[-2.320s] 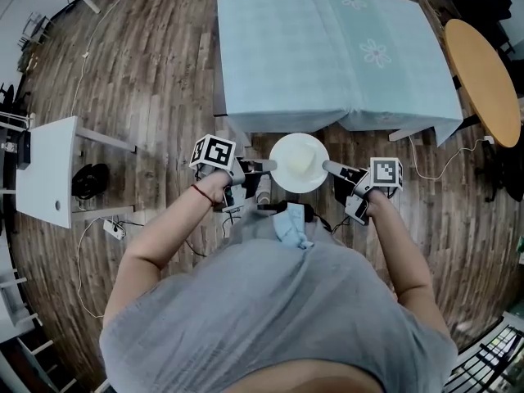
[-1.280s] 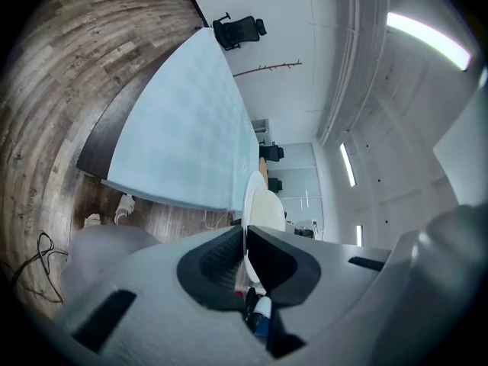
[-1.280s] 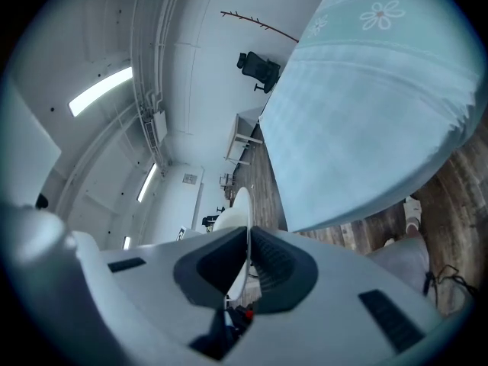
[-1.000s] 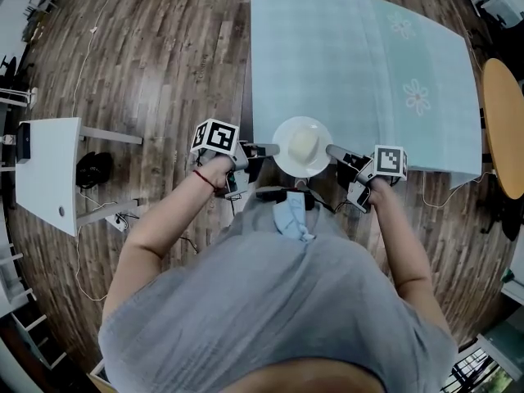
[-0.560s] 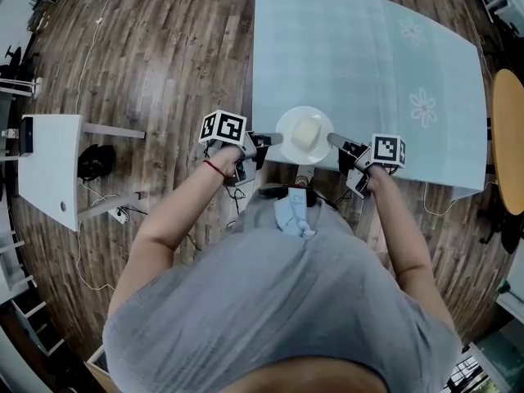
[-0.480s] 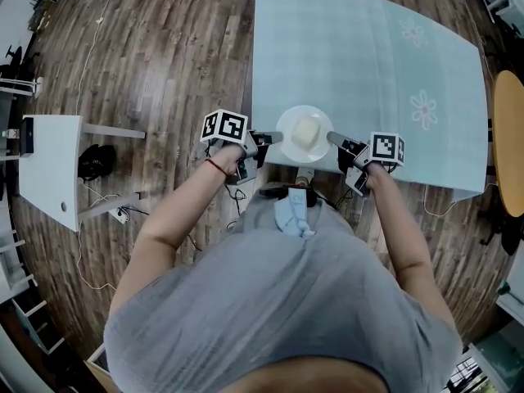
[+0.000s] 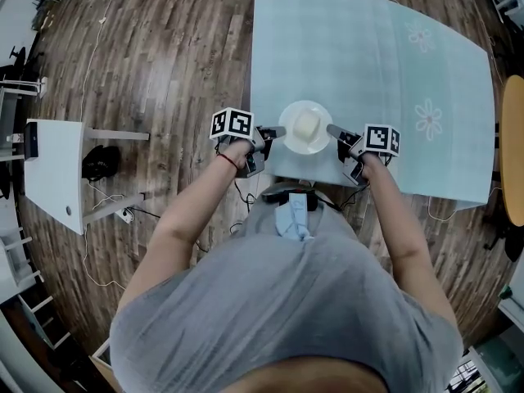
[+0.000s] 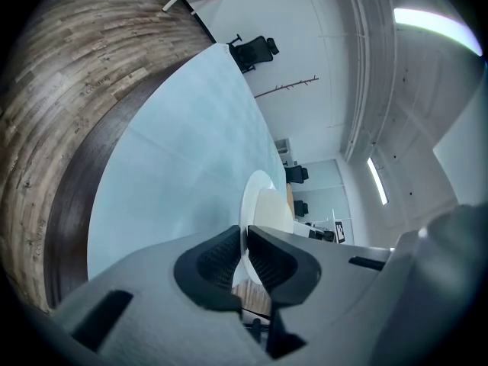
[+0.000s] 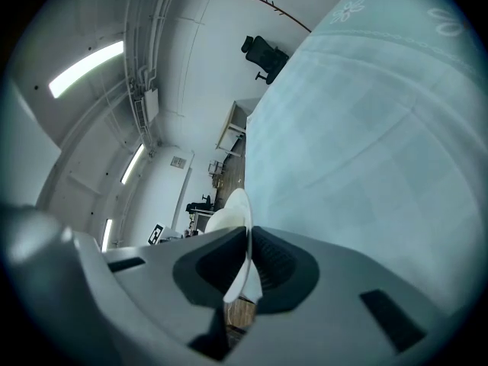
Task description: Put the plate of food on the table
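A white plate (image 7: pixel 304 128) with a pale block of food (image 7: pixel 306 124) on it hangs over the near edge of the table with the light blue cloth (image 7: pixel 368 47). My left gripper (image 7: pixel 277 132) is shut on the plate's left rim and my right gripper (image 7: pixel 332 130) is shut on its right rim. The left gripper view has the plate (image 8: pixel 255 204) edge-on between the pads (image 8: pixel 217 261), above the cloth (image 8: pixel 168 181). The right gripper view has the plate's rim (image 9: pixel 240 227) pinched the same way, with the cloth (image 9: pixel 366 143) beyond.
A small white side table (image 7: pixel 51 170) stands to the left on the wooden floor (image 7: pixel 155 64), with a black object (image 7: pixel 97 162) and cables beside it. A round wooden table (image 7: pixel 514 150) shows at the right edge. Office chairs stand by the far wall.
The plate, carried in both grippers, has moved forward from over the floor to over the table's near edge. Both grippers have kept hold of its rim.
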